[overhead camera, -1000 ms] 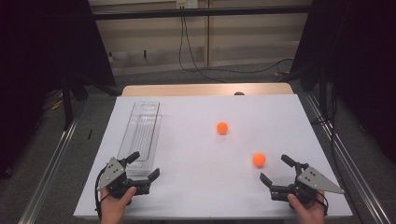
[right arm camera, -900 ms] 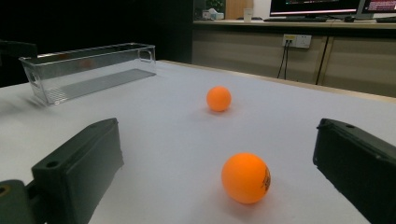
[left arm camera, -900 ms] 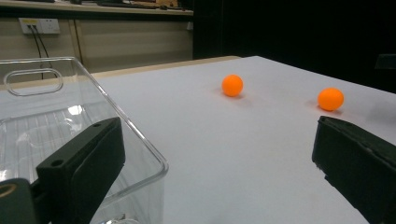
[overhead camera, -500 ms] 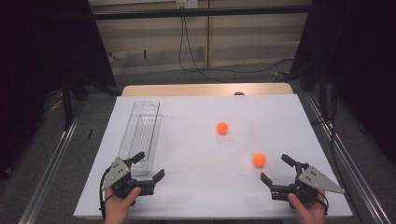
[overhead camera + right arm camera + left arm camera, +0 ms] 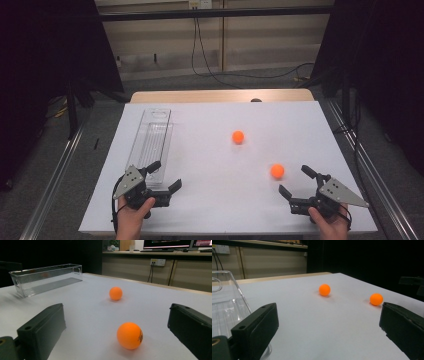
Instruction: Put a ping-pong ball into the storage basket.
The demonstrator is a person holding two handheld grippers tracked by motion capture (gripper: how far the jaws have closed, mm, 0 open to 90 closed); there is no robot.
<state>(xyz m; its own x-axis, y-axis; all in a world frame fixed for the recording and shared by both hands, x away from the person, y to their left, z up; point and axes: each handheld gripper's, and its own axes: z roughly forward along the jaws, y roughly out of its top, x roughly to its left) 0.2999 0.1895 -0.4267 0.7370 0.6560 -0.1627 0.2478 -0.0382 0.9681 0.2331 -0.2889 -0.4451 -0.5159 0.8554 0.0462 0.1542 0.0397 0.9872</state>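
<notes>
Near orange ball point(image 5: 277, 171) loose on white worktop point(image 5: 210, 210), just ahead of right gripper point(image 5: 298, 181), jaws spread wide, nothing held. Far ball point(image 5: 238, 136) mid-worktop. Left gripper point(image 5: 165, 175) released beside clear tray point(image 5: 152, 142). Risk: jaw nudge sends ball rolling off.

2 balls point(image 5: 238, 137) lie right of the tray point(image 5: 152, 145) on the table point(image 5: 210, 210).

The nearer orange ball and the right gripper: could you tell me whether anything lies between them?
Nothing visible does. The right gripper is open, and bare white table runs from it to the nearer orange ball. The second orange ball lies farther off, and the clear bin sits off at the left side.
</notes>
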